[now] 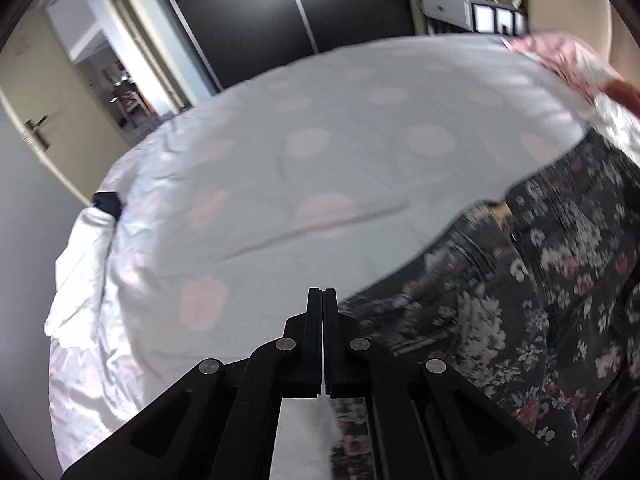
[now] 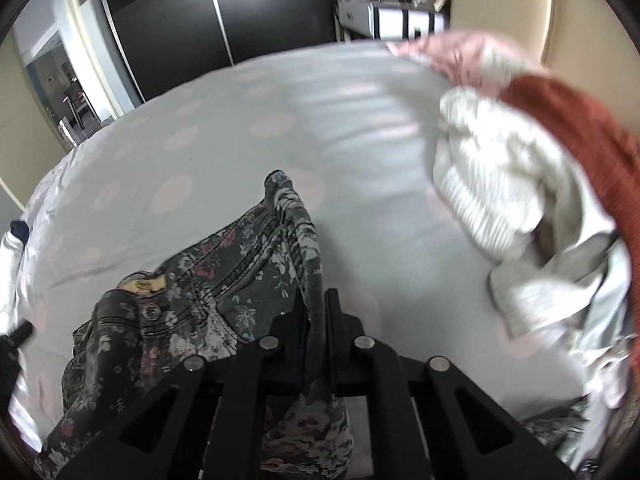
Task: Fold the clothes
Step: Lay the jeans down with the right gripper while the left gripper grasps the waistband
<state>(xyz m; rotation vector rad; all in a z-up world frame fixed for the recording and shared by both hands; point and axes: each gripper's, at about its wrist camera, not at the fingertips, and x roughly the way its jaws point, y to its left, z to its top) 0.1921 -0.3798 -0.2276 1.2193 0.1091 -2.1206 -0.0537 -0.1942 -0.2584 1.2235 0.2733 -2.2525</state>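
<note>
Dark floral jeans (image 2: 224,264) lie crumpled on the bed, waistband, button and label showing. My right gripper (image 2: 320,294) is shut on a fold of the waistband, which rises between the fingers. In the left wrist view the same jeans (image 1: 520,280) spread to the right, their edge reaching the right finger. My left gripper (image 1: 322,291) is shut, with a thin light slit between the pads and no cloth seen in it. A black tip at the left edge of the right wrist view looks like the left gripper (image 2: 18,334), apart from the jeans.
The bed cover (image 1: 320,152) is pale grey with pink dots. A heap of clothes sits at the right: white ribbed knit (image 2: 488,184), rust-red garment (image 2: 580,128), pink cloth (image 2: 460,56). Beyond the bed stand a dark wardrobe (image 1: 240,20), a shelf (image 1: 460,4) and an open doorway (image 1: 112,80).
</note>
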